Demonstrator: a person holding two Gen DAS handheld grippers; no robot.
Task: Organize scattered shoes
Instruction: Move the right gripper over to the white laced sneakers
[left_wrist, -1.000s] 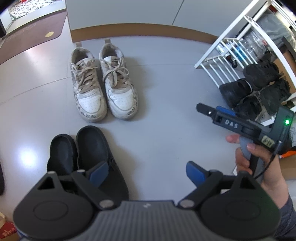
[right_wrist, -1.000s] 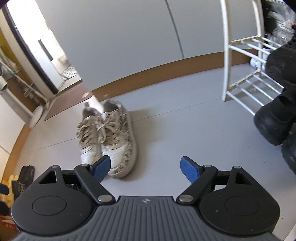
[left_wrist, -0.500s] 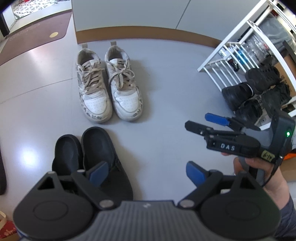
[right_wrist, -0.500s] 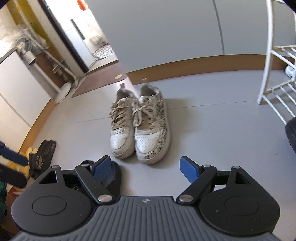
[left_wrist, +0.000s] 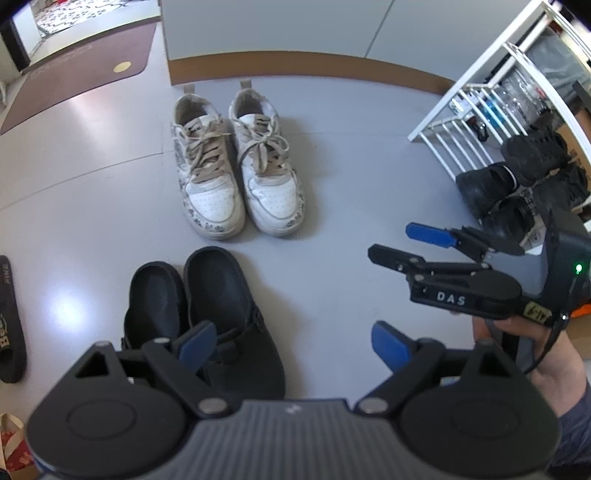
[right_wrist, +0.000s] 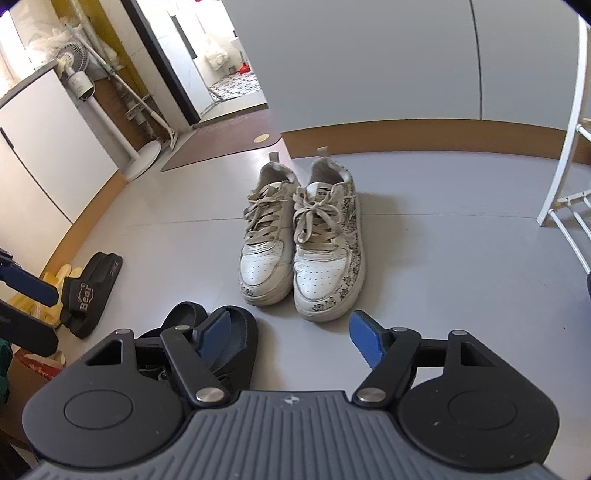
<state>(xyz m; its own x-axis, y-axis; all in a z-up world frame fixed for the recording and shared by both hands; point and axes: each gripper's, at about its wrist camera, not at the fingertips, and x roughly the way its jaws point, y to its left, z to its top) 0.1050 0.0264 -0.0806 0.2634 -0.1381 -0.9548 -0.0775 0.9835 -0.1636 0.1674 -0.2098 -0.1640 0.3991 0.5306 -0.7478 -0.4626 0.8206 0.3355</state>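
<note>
Item: white sneakers (left_wrist: 236, 166), paired, toes toward me, sitting on the grey floor (left_wrist: 343, 184) near the baseboard.
Item: black clogs (left_wrist: 207, 317), paired, lying just below my left gripper (left_wrist: 291, 341), whose jaws are standing wide and empty.
Item: black slide (right_wrist: 90, 282), lying alone at the left, well apart from the pairs.
Item: right gripper (right_wrist: 290, 334), jaws closing on nothing, hovering above the floor.
Item: white rack (left_wrist: 476, 110), holding dark shoes.
Risk: I am judging the narrowing jaws could be too tight for a sneaker's collar, nudging the pair askew.
</note>
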